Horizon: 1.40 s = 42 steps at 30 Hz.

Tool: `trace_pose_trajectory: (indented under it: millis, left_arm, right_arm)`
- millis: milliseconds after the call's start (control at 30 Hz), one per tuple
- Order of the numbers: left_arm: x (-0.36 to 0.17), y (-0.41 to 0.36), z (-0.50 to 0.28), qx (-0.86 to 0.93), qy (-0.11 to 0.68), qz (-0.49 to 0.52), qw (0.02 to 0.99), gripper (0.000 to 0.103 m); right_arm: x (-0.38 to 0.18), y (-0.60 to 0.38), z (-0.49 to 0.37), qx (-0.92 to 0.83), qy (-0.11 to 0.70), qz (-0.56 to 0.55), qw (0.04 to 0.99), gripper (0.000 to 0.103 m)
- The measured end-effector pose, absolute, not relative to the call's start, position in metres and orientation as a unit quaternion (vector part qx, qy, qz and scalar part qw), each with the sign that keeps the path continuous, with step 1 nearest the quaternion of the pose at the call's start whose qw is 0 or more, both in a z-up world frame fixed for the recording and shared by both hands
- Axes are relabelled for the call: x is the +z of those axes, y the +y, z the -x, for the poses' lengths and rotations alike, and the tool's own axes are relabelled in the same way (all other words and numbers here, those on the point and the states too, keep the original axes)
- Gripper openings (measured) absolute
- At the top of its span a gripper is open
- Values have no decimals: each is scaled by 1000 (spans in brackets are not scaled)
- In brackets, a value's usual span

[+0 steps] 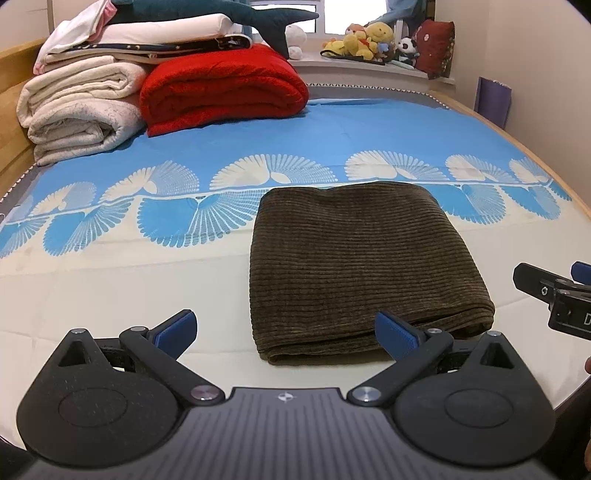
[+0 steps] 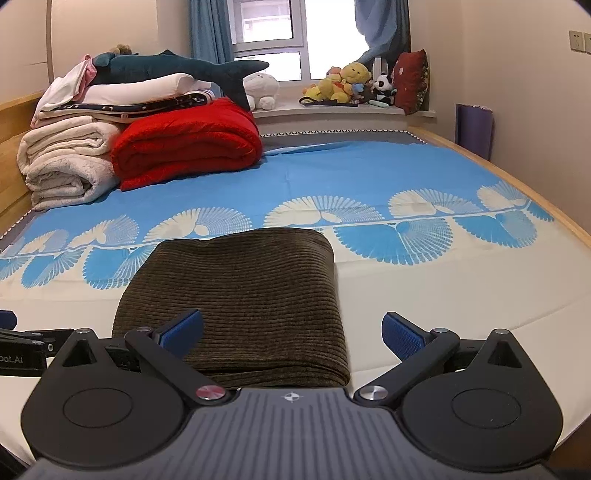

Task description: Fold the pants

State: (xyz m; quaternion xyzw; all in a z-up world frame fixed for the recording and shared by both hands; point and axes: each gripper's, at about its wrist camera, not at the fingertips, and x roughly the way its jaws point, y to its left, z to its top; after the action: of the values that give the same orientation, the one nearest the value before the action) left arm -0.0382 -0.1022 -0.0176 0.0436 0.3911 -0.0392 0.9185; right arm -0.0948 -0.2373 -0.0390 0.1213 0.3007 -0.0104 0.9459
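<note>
Left gripper: nearest, low over the white part of the bed sheet; jaws wide, nothing between them; right blue pad just in front of the near left corner of the pants.

Right gripper: nearest in its own view, jaws wide and empty; left pad seen against the near edge of the pants, contact not clear; right pad over bare sheet.

Pants: brown corduroy, folded into a thick rectangular bundle, flat on the bed near its front edge, to the right of the left gripper and straight ahead of the right one. Long axis running from the near edge away toward the window; ribs crossing it side to side. Stacked layer edges facing the grippers, rounded fold on the right side, far end reaching the blue fan pattern. Fold judged finished or close to it.

Risks: a pad catching the near layers on withdrawal, dragging the top layer and opening the bundle; a push from one side skewing the stack; thick cloth springing up at the far end if left unpressed.

Farther back: red blanket, pile of white bedding with a toy shark on top, stuffed toys on the window sill.
</note>
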Motion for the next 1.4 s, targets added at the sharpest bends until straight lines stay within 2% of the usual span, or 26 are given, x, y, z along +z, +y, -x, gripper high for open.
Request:
trace_pose_trajectory:
  millis: [1400]
  left_arm:
    - [-19, -102, 36, -38, 397, -33, 916, 103]
  right_arm:
    - [-39, -232, 95, -1, 298, -107, 949, 102]
